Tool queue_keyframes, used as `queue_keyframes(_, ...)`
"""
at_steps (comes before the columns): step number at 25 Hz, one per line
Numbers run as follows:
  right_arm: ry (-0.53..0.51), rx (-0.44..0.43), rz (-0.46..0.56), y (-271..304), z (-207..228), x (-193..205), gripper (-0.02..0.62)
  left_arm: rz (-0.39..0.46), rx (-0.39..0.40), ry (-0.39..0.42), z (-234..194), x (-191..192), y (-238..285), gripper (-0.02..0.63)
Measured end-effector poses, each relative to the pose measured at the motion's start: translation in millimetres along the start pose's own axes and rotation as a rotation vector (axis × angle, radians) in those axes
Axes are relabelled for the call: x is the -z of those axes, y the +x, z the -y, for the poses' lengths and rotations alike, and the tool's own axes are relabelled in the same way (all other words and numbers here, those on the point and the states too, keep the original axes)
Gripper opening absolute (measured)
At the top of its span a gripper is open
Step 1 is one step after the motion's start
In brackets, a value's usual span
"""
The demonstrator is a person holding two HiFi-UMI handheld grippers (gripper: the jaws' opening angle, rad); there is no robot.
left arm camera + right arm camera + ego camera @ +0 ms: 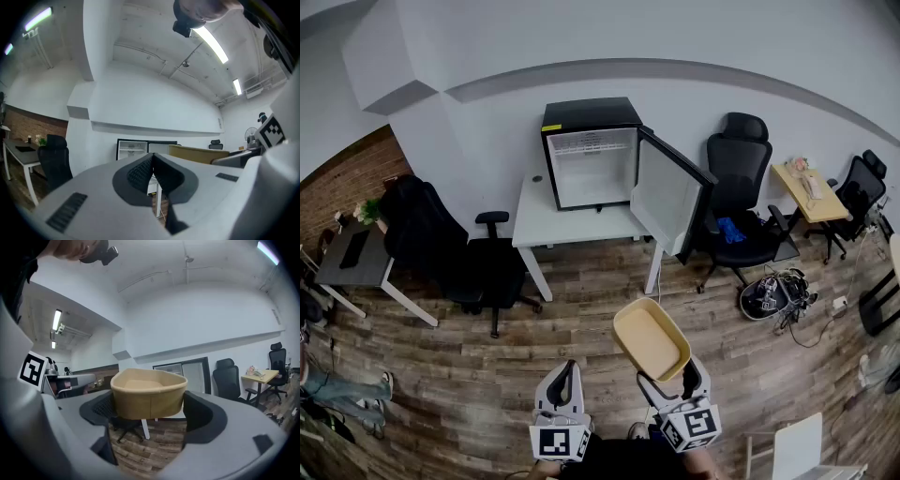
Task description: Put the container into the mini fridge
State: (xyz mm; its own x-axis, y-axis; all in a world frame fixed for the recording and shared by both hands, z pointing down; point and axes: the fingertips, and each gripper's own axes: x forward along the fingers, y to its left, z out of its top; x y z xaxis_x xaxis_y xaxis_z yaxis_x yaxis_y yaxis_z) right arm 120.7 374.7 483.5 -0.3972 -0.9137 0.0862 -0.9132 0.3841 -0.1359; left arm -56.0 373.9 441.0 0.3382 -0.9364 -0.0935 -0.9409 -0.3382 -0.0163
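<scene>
Head view, load: tan container lies at lower centre, clamped in the right gripper and tilted, its hollow facing the camera.
Head view, target: mini fridge stands on a white table at upper centre. Its door is swung open to the right and the white interior looks empty. It is well apart from the container.
Head view, spare tool: left gripper at lower centre-left carries nothing.
Left gripper view, jaws: left gripper has its pads pressed together with nothing between them. The mini fridge shows beyond the tips and the container to the right.
Right gripper view, jaws: right gripper is spread wide, its pads bearing on opposite sides of the container at frame centre. The mini fridge shows small behind it.
Step in hand: judged as the carry toward the fridge, placement not yet begun.
Next move: it calls for closing the gap across the floor, levelling the container, and passing it left of the open door into the cavity.
</scene>
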Motion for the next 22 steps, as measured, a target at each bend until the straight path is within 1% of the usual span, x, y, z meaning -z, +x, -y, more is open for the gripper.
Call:
queue_keyframes(14,0.008,0.000,0.014,-2,11,-5,0.461,-0.022,-0.003,-0.010,10,6,7,0.008)
queue_keyframes(22,0.009,-0.032,0.004,-12,30,-3,0.462,-0.021,-0.019,-0.011,37,7,12,0.008)
